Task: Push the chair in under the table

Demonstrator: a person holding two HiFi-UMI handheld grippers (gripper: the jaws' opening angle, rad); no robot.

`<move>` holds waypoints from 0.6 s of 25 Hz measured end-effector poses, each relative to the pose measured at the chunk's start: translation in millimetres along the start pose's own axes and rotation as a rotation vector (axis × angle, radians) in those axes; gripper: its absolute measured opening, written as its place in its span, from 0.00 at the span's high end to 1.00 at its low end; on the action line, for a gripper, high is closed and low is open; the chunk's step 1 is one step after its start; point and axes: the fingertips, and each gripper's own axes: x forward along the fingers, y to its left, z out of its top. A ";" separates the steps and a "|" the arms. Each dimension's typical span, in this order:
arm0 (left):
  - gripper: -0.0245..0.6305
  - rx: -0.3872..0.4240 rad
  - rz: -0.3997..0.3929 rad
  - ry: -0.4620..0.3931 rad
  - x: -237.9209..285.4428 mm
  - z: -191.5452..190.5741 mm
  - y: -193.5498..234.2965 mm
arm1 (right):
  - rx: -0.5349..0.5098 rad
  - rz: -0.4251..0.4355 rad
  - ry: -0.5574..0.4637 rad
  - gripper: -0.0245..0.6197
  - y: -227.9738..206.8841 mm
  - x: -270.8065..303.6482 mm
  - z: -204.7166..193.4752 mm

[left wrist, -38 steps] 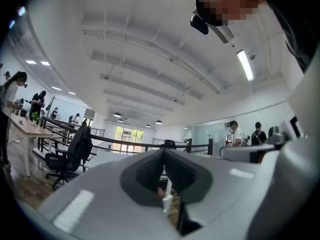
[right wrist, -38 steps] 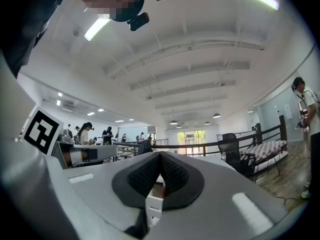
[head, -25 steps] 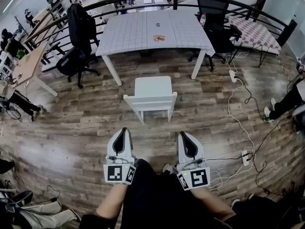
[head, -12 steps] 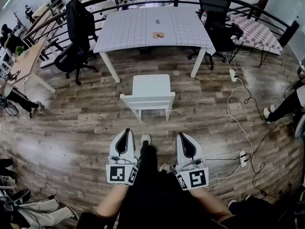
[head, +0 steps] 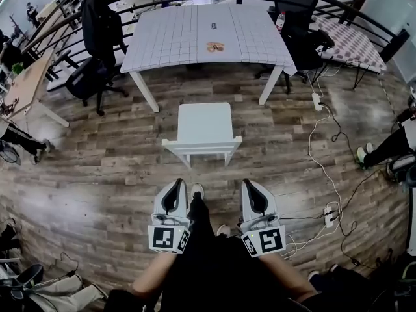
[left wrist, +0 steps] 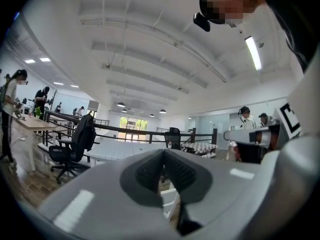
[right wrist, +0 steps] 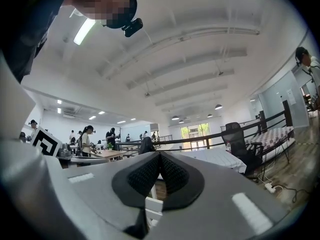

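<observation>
The head view gives me the white chair whole at frame centre. Its back is towards me and it stands on the wood floor just short of the white desk at the top. My left gripper and right gripper sit at lower centre, apart from the chair, jaws pressed together on nothing. The gripper views catch only a sliver of chair, plus ceiling lights and standing people. Print on the small items on the desk is too small to read.

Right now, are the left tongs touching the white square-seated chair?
Apart. The head view shows a strip of brown wooden floor between the left tongs and the white chair.
</observation>
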 end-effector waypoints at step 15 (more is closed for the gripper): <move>0.95 -0.057 -0.082 0.065 116.5 -13.3 85.6 | -0.059 0.070 0.191 0.97 5.3 171.8 -26.8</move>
